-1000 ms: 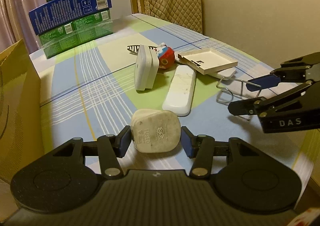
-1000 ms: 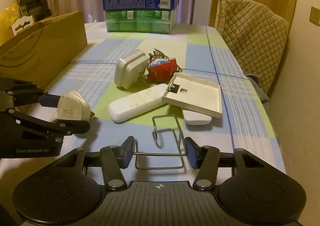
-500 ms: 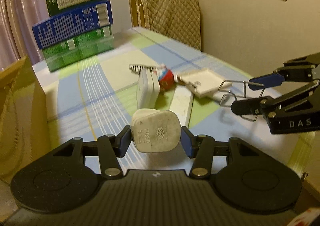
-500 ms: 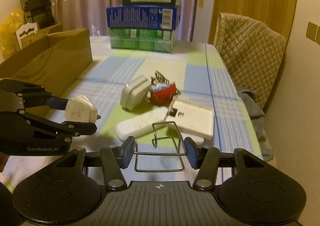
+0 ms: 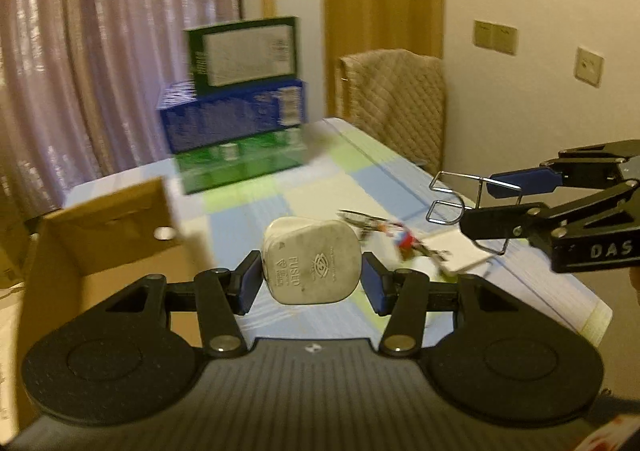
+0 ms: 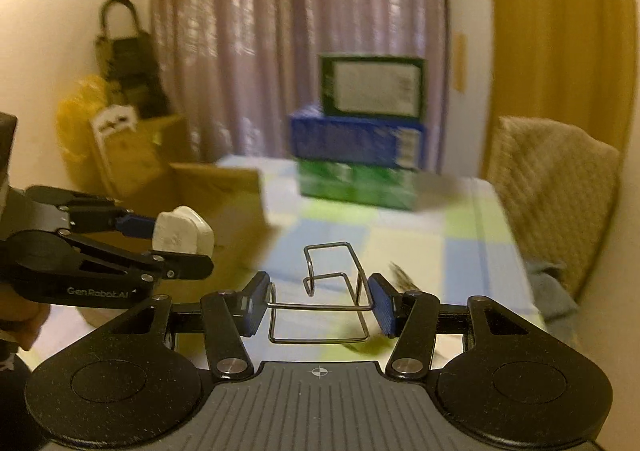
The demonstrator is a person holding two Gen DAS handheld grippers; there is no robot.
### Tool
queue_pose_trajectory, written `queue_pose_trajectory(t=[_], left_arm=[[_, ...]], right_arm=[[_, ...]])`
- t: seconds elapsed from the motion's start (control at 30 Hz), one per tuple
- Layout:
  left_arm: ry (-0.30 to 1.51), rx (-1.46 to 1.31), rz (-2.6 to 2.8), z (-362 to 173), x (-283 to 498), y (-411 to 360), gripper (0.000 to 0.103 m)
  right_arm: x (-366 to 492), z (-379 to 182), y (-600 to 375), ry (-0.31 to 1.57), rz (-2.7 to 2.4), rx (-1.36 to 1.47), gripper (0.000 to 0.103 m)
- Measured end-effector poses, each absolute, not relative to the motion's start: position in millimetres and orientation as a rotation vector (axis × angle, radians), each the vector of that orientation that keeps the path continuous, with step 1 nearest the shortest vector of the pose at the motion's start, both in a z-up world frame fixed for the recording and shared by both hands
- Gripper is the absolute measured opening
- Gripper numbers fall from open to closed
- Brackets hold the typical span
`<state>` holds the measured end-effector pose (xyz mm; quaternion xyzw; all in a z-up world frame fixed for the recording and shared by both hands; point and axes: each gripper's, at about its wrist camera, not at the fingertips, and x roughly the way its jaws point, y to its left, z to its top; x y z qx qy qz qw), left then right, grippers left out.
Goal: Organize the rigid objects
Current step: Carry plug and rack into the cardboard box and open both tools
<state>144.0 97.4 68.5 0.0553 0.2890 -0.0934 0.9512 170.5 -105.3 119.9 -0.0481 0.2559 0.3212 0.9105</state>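
- The left gripper (image 5: 311, 282) is clamped on a white fused plug (image 5: 312, 261); both blue pads press its sides, and it hangs clear above the table (image 5: 520, 291).
- In the right wrist view the same plug (image 6: 183, 232) sits at about 9 o'clock, pinched in the left gripper (image 6: 172, 247) over the cardboard box (image 6: 224, 195).
- The right gripper (image 6: 318, 305) holds a bent wire rack (image 6: 320, 307) between its pads, narrow grip, the wire loop sticking forward toward 12 o'clock.
- From the left wrist view the right gripper (image 5: 496, 203) comes in at 3 o'clock, with the wire rack (image 5: 456, 195) jutting from its tips toward 9 o'clock, off the tabletop.
- An open cardboard box (image 5: 108, 235) stands at about 9 o'clock of the left view, at the table's near left edge.
- A stack of three boxes (image 5: 240, 107), green over blue over green, stands at 12 o'clock at the far end of the table.
- Between the plug and the right gripper, at about 3 o'clock, lie a flat white tray (image 5: 460, 251) and a small red toy (image 5: 404, 241), blurred; they rest on the checked cloth.
- A chair with a quilted cover (image 5: 396, 99) stands at 1 o'clock beside the table.
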Motion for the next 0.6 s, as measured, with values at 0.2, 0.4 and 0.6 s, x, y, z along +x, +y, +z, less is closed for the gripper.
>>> queue_pose_trajectory(t=[0.2, 0.4, 0.6], left_arm=[[0.629, 0.114, -0.077, 80, 133, 172, 0.047], [0.689, 0.118, 0.01, 69, 128, 235, 0.047], [0.723, 0.121, 0.032, 49, 134, 270, 0.047]], right_arm=[[172, 138, -37, 0.522, 0.795, -0.1, 0.05], [181, 124, 32, 0.557, 0.888, -0.124, 0.05], [190, 94, 81, 0.586, 0.921, -0.176, 0.05]])
